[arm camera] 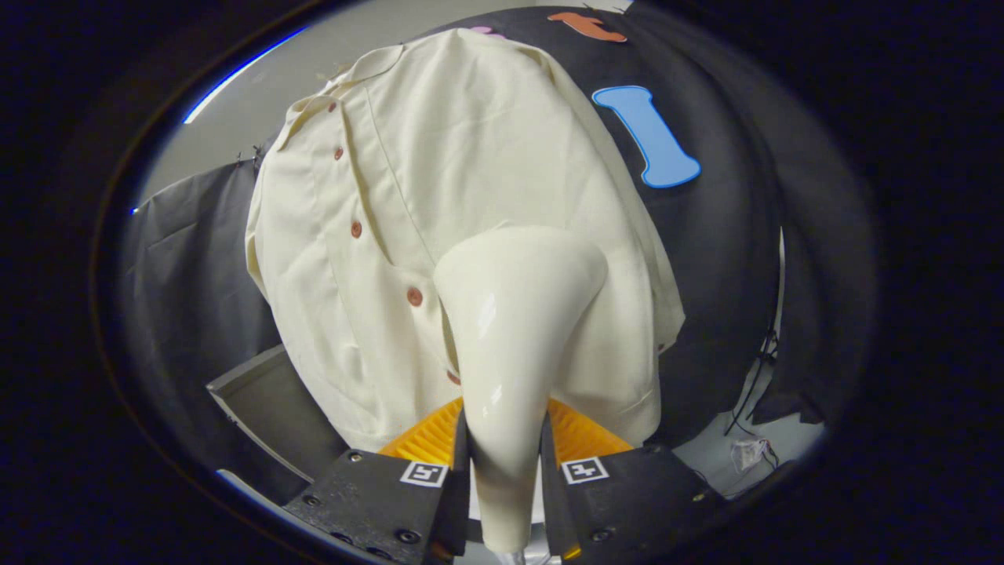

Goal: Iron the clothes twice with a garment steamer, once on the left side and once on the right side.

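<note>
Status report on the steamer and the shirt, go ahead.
Gripper shut on the garment steamer, both fingers pressing its handle. Steamer head up against the cream shirt, just beside the button row. Nothing in the way.

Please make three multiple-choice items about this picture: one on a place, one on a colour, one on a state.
1. Where is the steamer head?
A. before the shirt's lower front
B. at the collar
C. on the floor

2. What colour are the buttons on the shirt?
A. blue
B. reddish-brown
C. white

3. How are the tongs?
A. wide open
B. shut on the steamer handle
C. shut on the shirt

Key: 1 A, the head covers the lower placket; 2 B, they contrast with cream cloth; 3 B, both fingers press the handle.
</note>
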`<state>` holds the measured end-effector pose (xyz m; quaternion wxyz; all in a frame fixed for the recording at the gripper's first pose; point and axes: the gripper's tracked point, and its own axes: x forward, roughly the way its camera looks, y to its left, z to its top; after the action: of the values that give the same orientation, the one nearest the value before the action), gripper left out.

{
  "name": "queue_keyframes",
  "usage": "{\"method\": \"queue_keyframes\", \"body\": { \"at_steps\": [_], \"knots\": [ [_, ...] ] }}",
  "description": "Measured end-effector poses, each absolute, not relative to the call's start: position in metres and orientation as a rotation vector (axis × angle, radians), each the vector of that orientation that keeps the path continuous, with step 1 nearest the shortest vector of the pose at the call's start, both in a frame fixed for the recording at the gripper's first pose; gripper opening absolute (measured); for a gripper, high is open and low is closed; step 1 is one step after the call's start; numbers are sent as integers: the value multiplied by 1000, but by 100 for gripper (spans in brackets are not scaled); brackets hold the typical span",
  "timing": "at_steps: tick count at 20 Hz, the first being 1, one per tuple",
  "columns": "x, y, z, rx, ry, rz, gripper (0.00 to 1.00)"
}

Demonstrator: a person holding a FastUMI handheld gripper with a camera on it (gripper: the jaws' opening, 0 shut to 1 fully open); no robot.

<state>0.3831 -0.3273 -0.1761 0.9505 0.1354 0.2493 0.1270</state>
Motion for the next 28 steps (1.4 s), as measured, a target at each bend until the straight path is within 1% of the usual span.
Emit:
{"method": "queue_keyframes", "body": {
  "at_steps": [3, 6, 11, 15, 18, 20, 28],
  "knots": [
    [365, -326, -212, 255, 551, 285, 38],
    [361, -334, -229, 311, 540, 261, 38],
    [333, -346, -275, 318, 604, 232, 39],
    [321, -358, -288, 323, 621, 175, 39],
    [311, -357, -284, 306, 630, 147, 39],
    [305, -349, -267, 292, 618, 147, 39],
    [275, -276, -191, 192, 556, 184, 39]
  ]
}}
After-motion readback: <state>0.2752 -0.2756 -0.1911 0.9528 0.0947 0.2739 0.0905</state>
